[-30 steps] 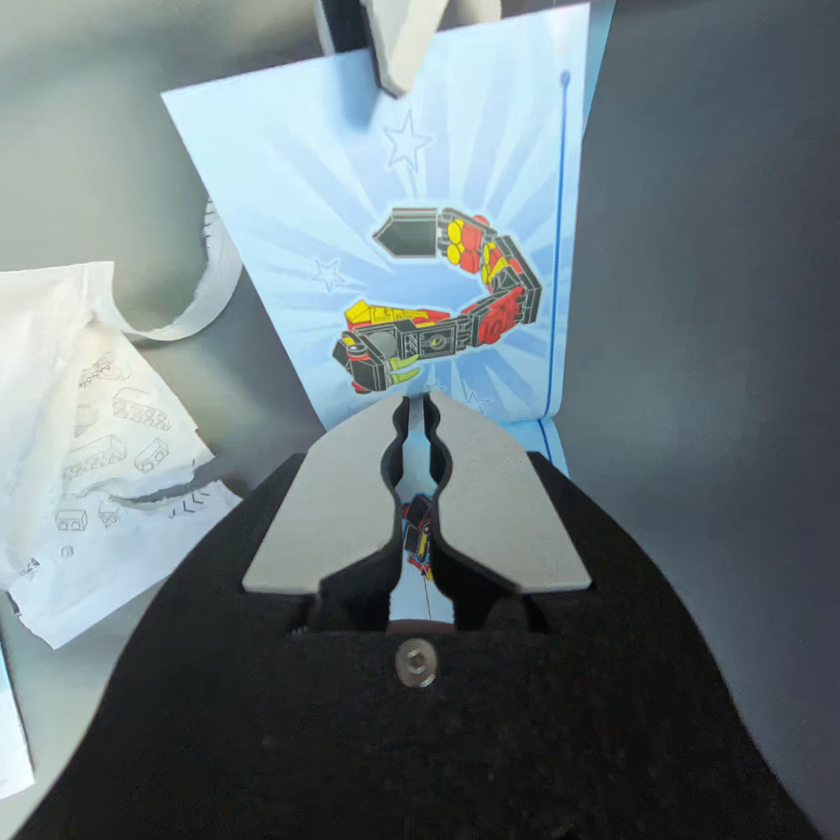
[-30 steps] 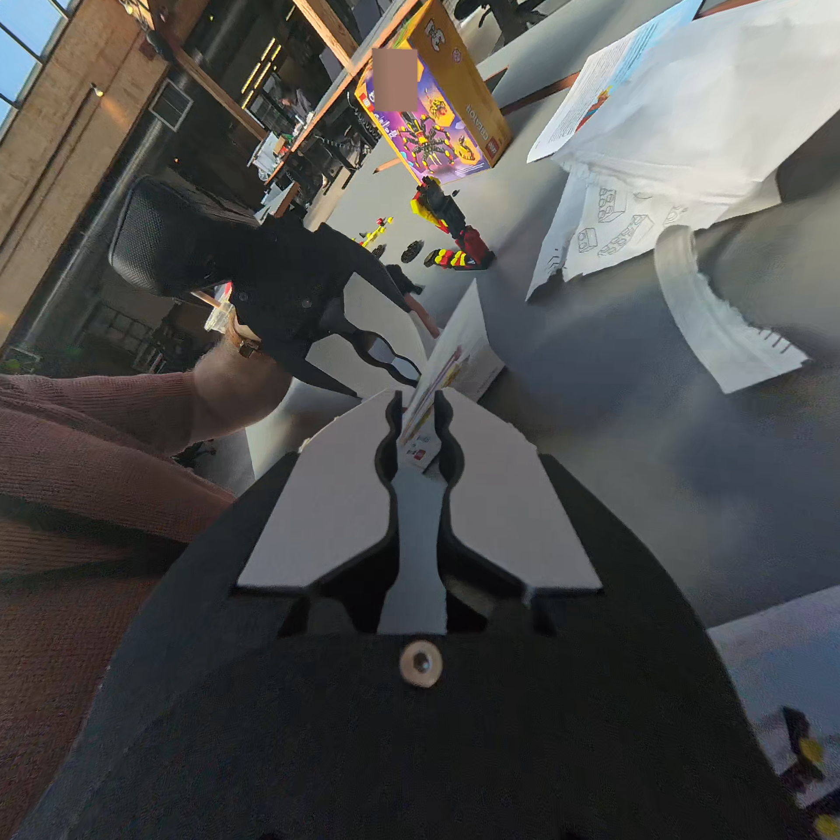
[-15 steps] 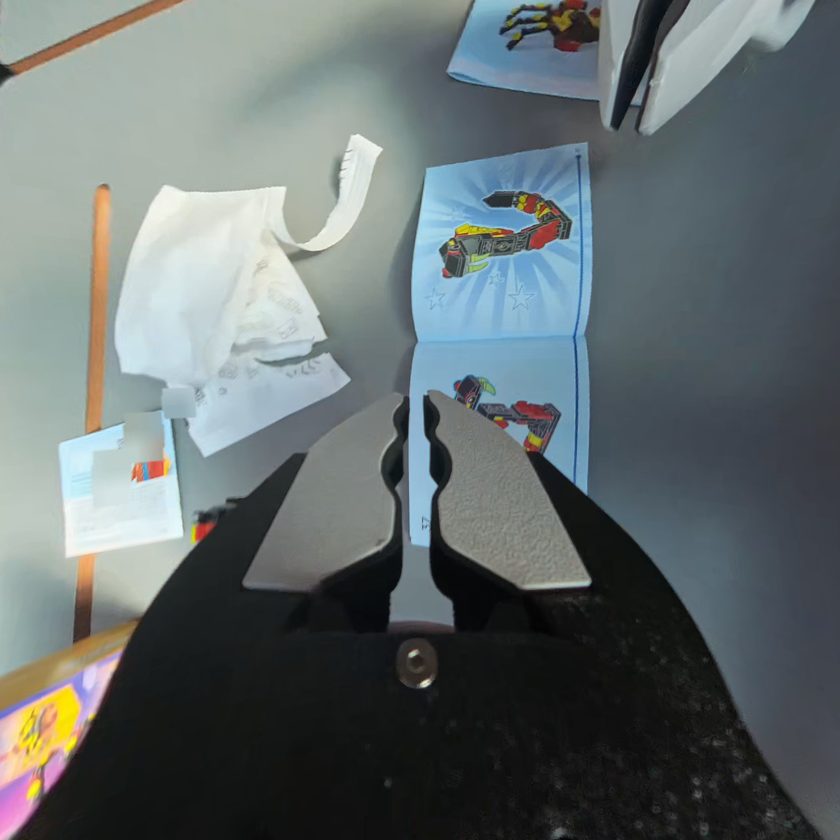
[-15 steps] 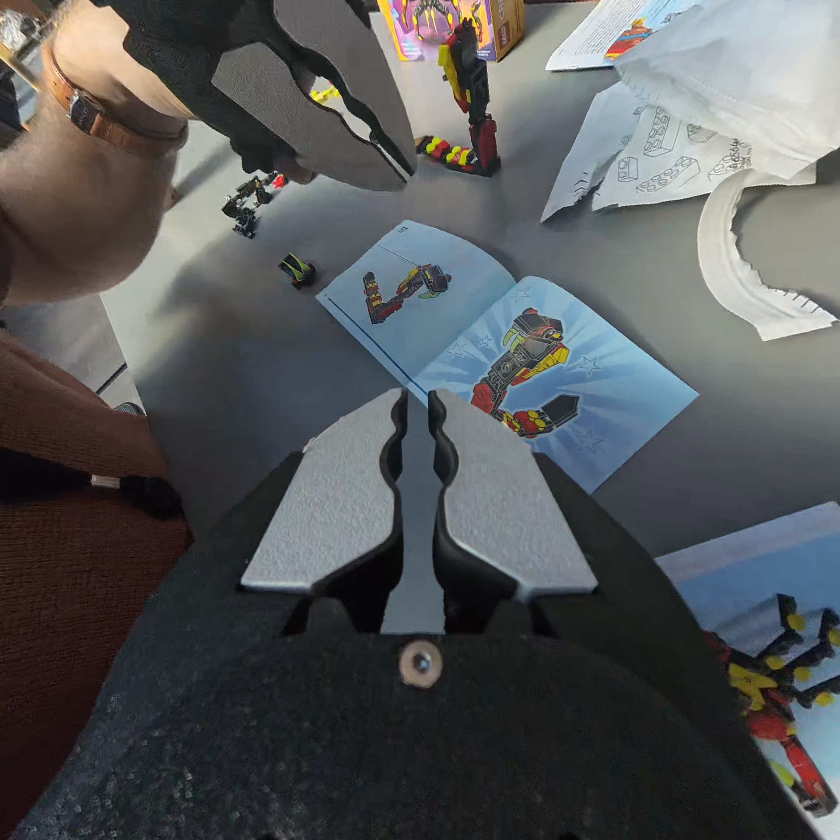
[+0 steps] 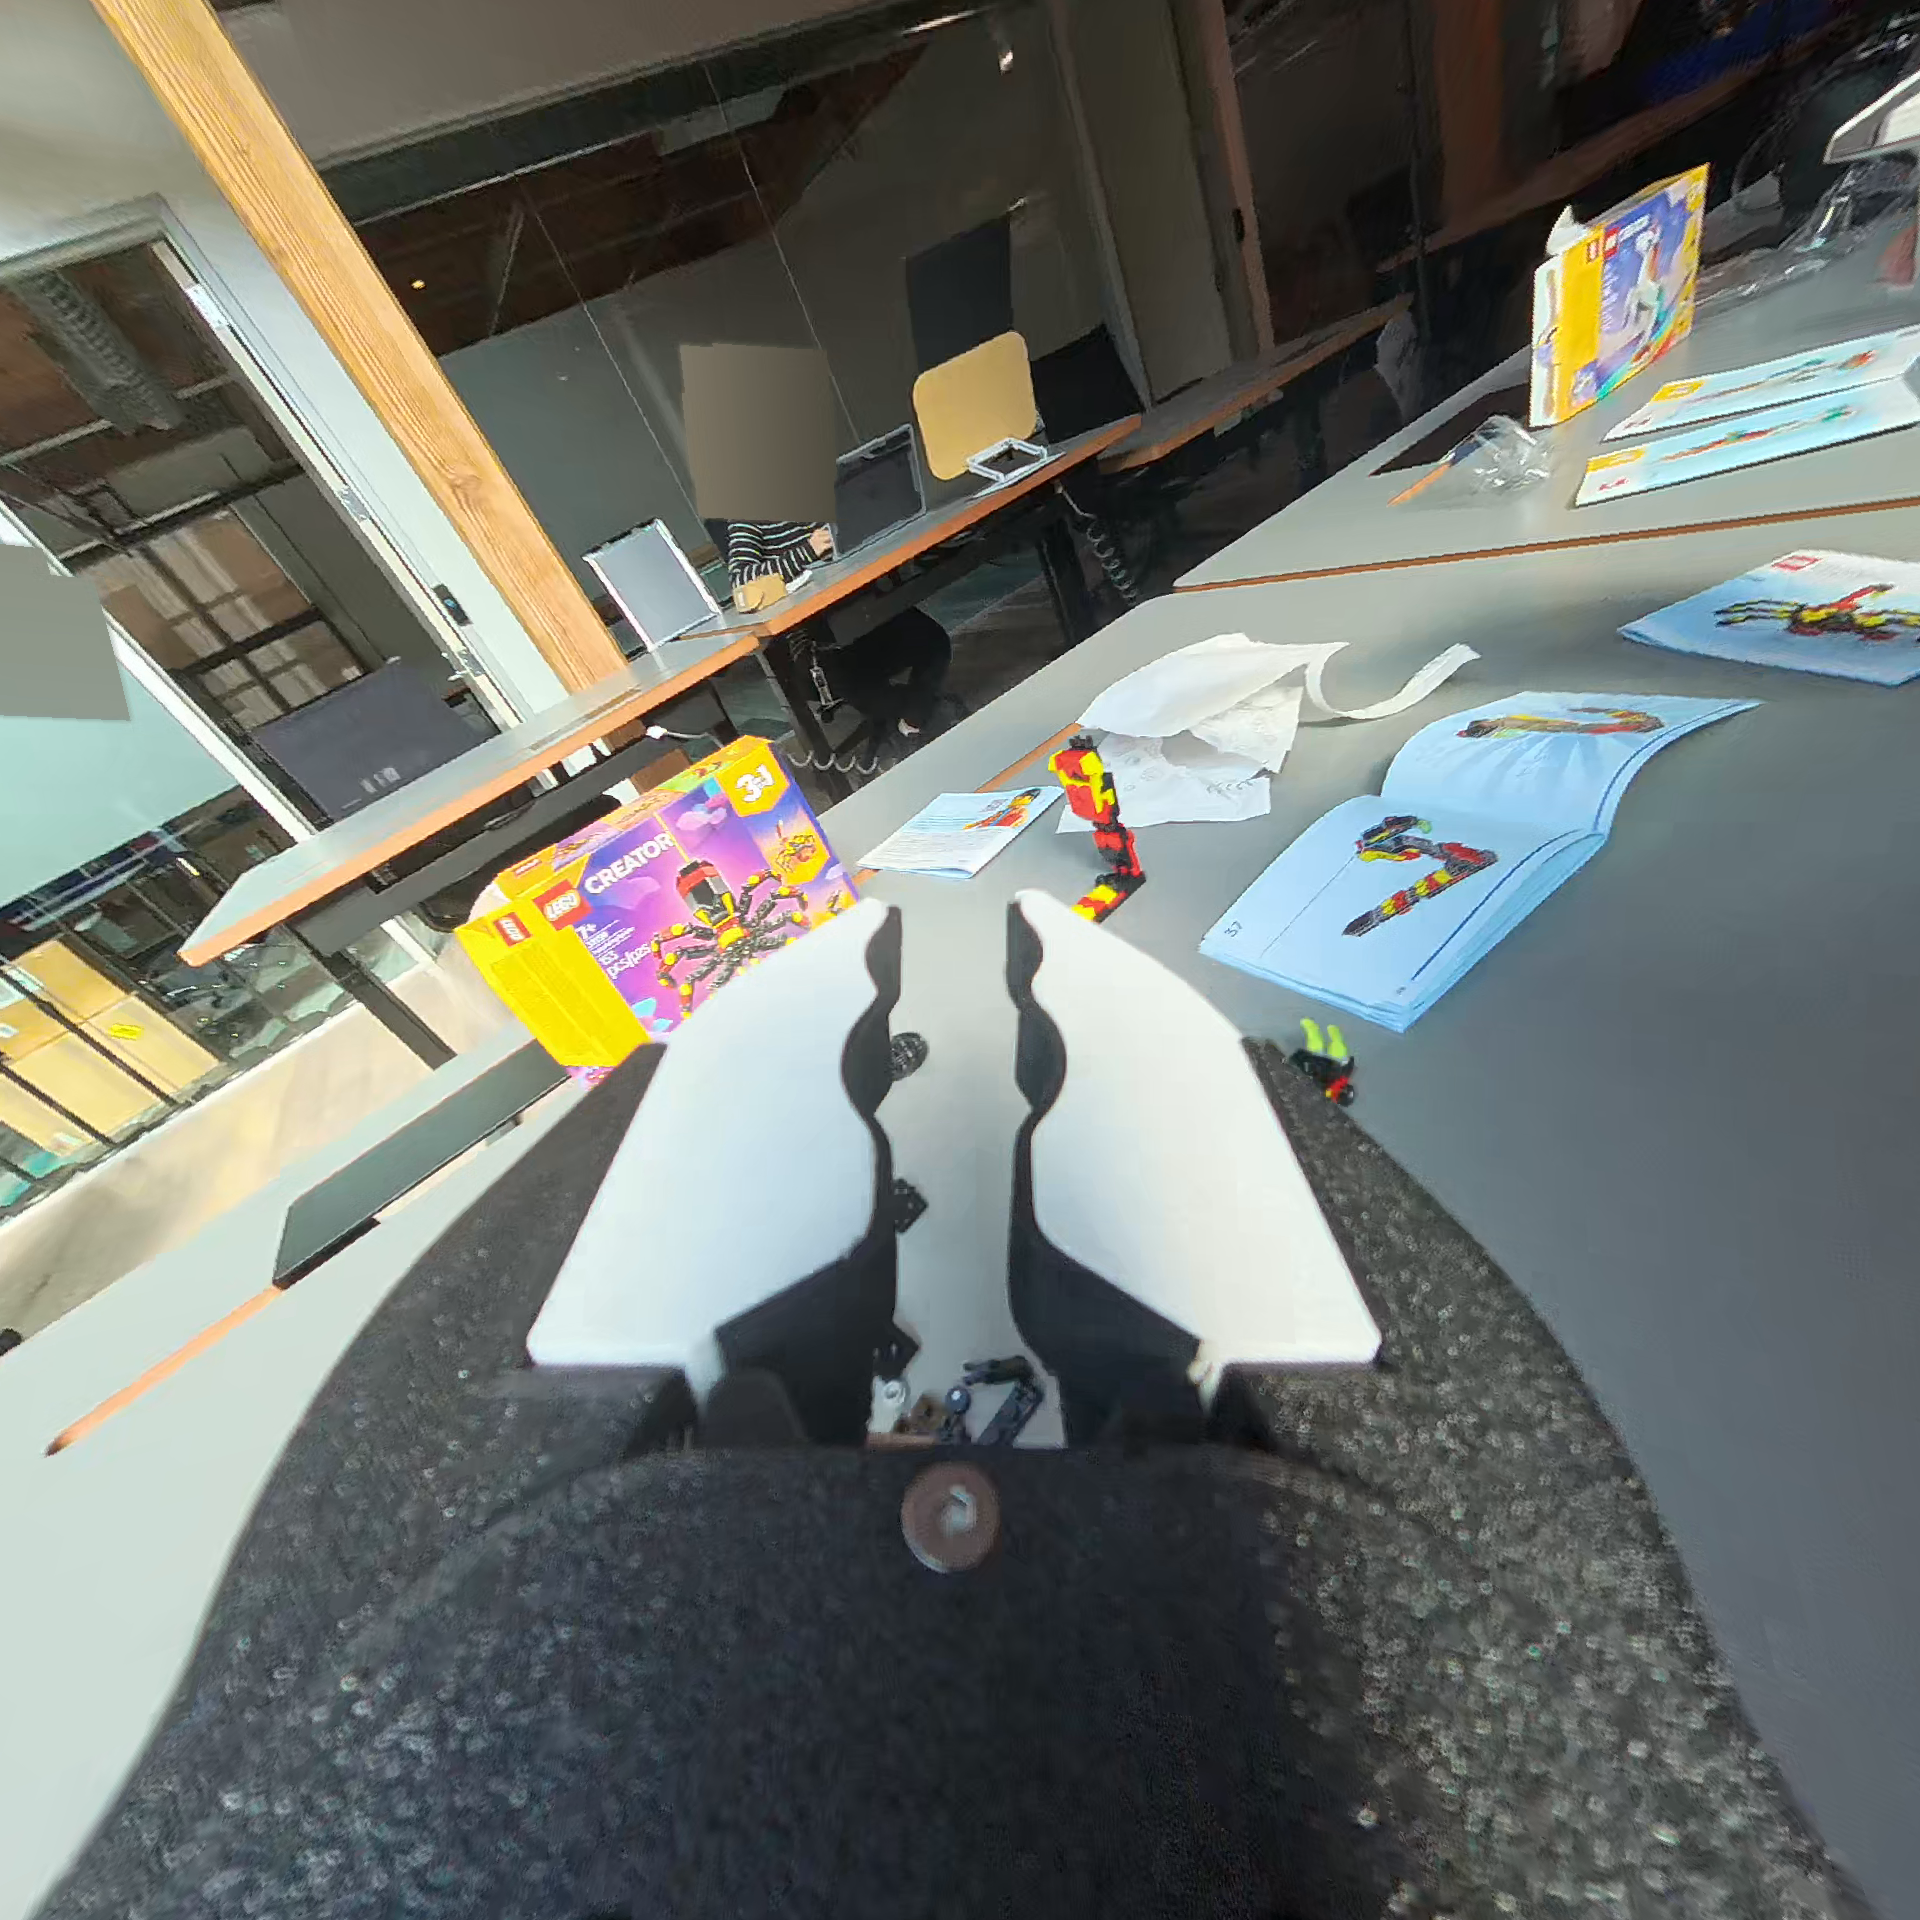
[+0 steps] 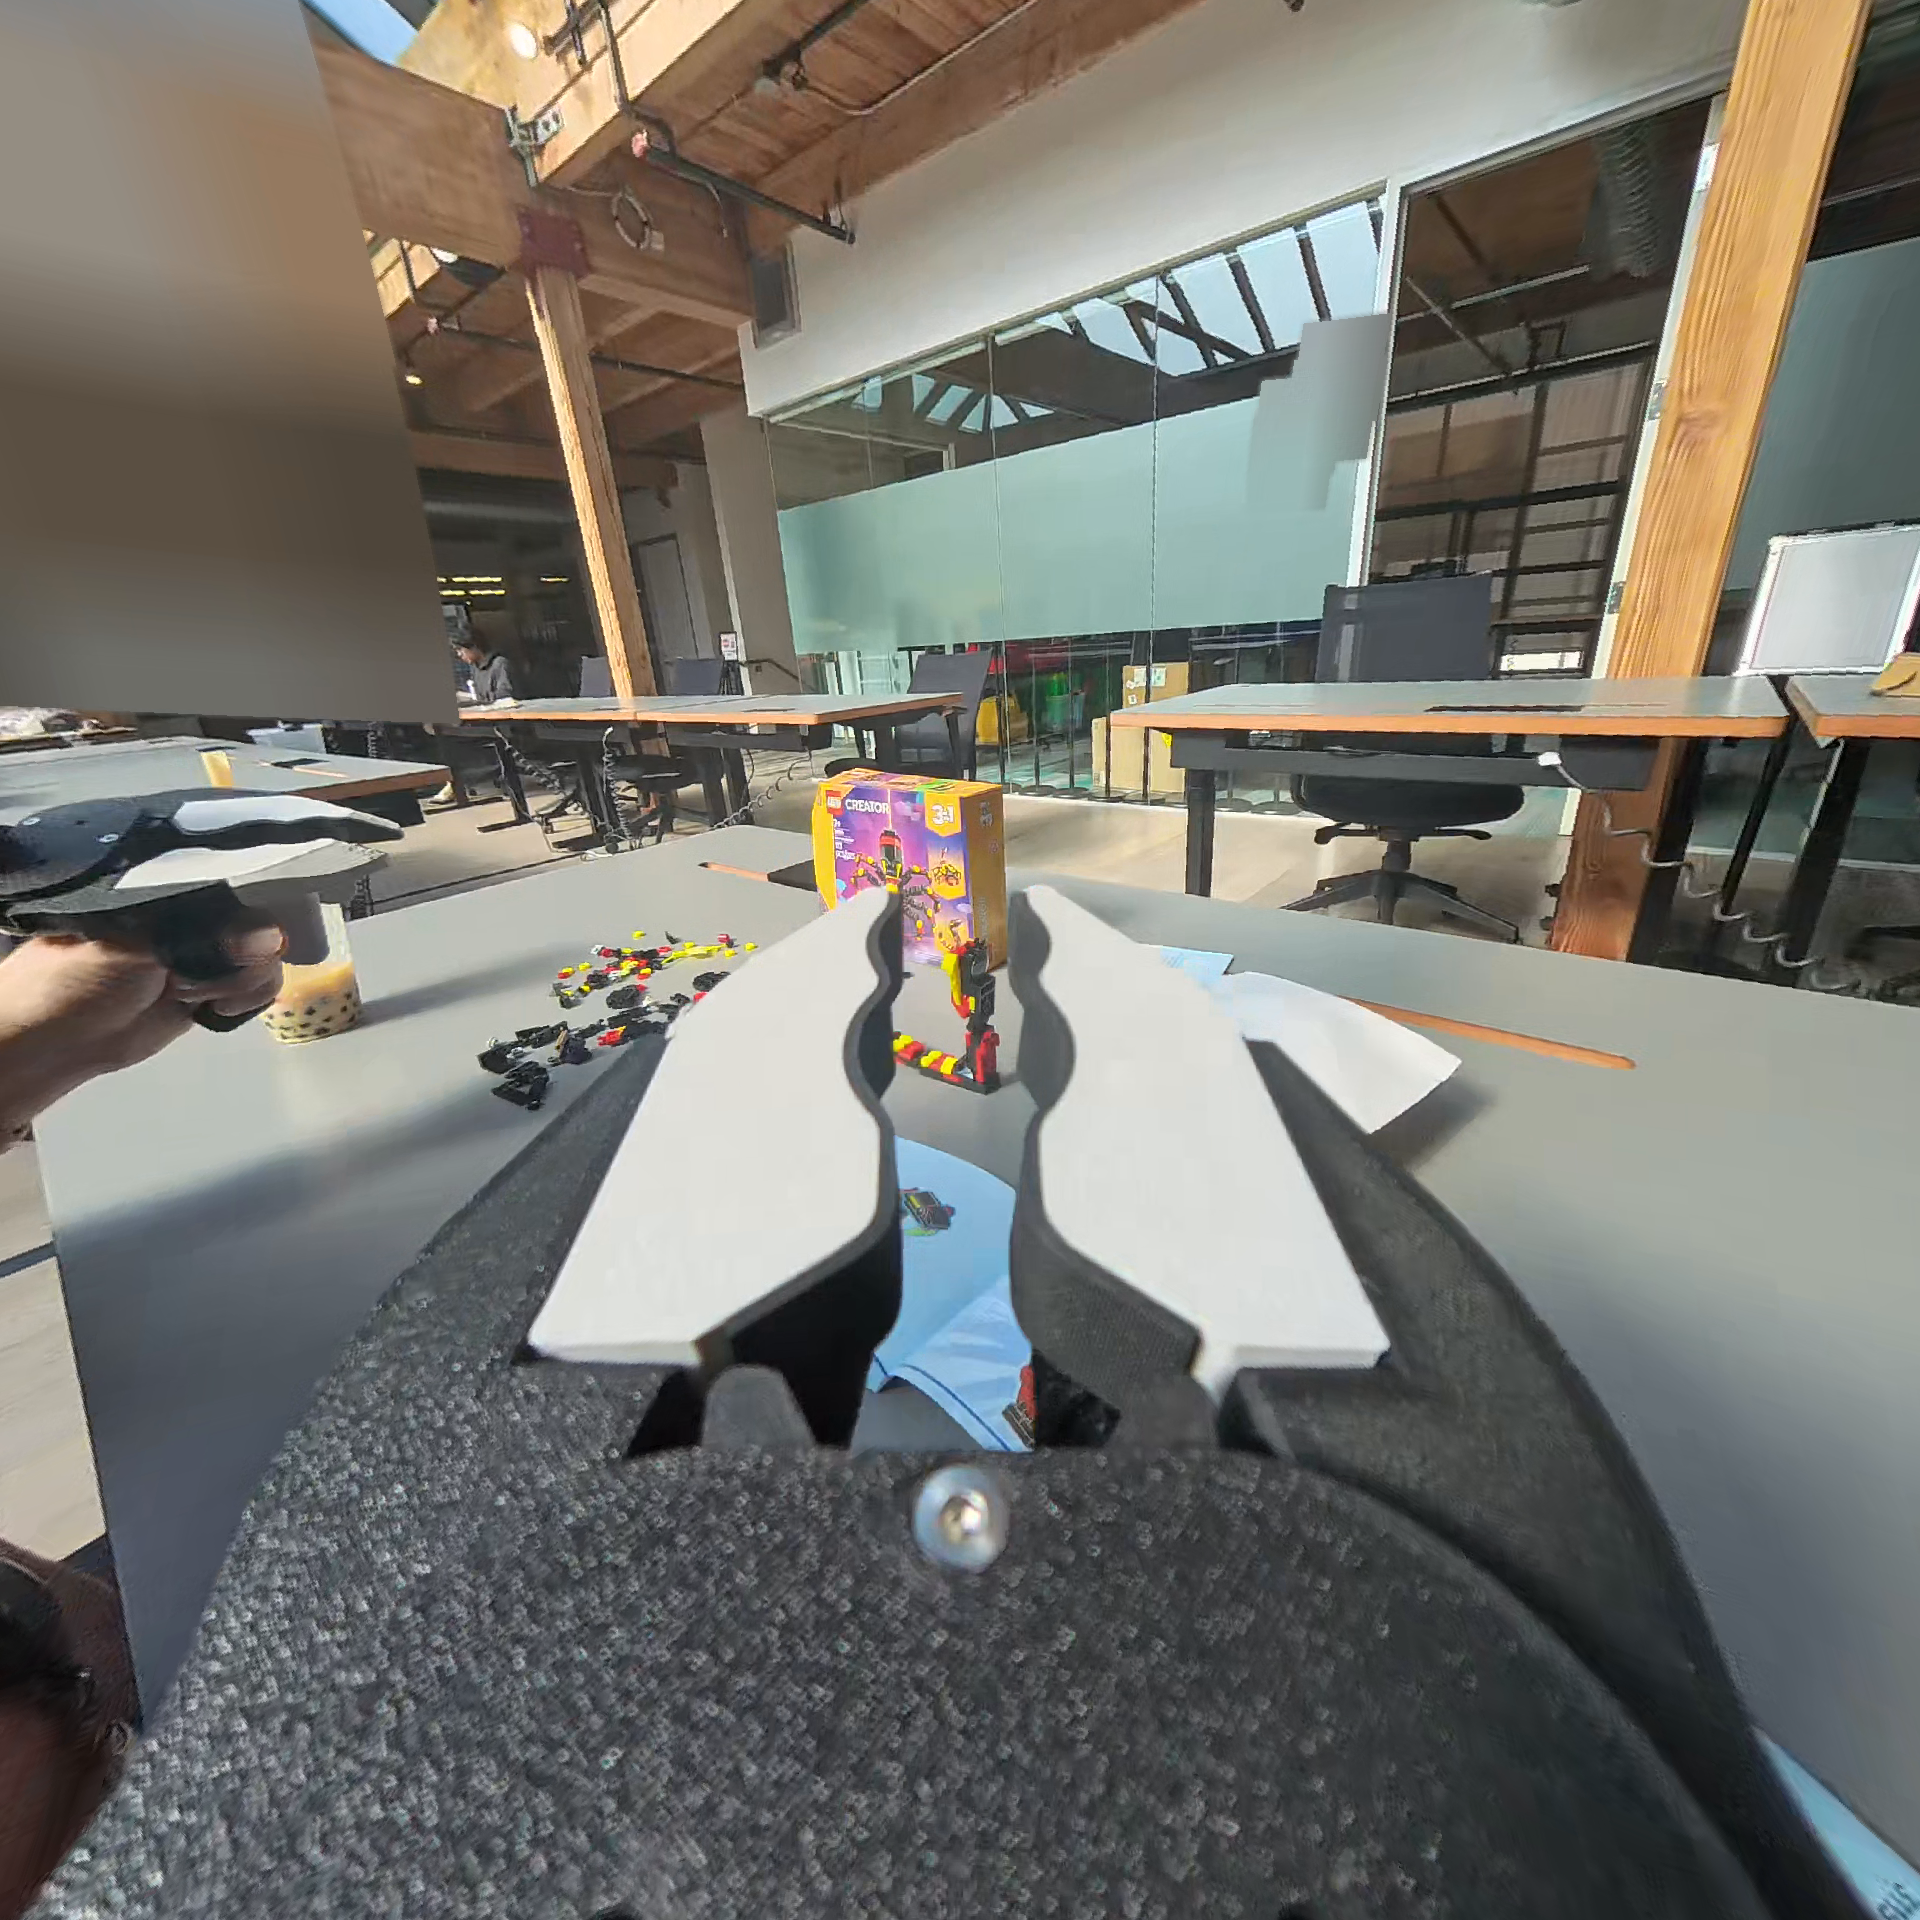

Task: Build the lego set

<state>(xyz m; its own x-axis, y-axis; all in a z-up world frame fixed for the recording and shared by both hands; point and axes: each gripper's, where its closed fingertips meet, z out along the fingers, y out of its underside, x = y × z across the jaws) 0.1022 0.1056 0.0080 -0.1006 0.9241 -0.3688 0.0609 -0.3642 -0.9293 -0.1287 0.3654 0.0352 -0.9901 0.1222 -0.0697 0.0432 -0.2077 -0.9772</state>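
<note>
Lego model (image 6: 971, 1013) stands half-built near the box (image 6: 909, 868), loose bricks (image 6: 613, 1003) left of it. Your left gripper (image 5: 951, 925) and right gripper (image 6: 956, 909) hang slightly parted, empty; reaching in carelessly could topple it.

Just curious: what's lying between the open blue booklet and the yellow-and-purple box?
In the left wrist view, the upright red, yellow and black brick model stands between open blue booklet and box.
</note>
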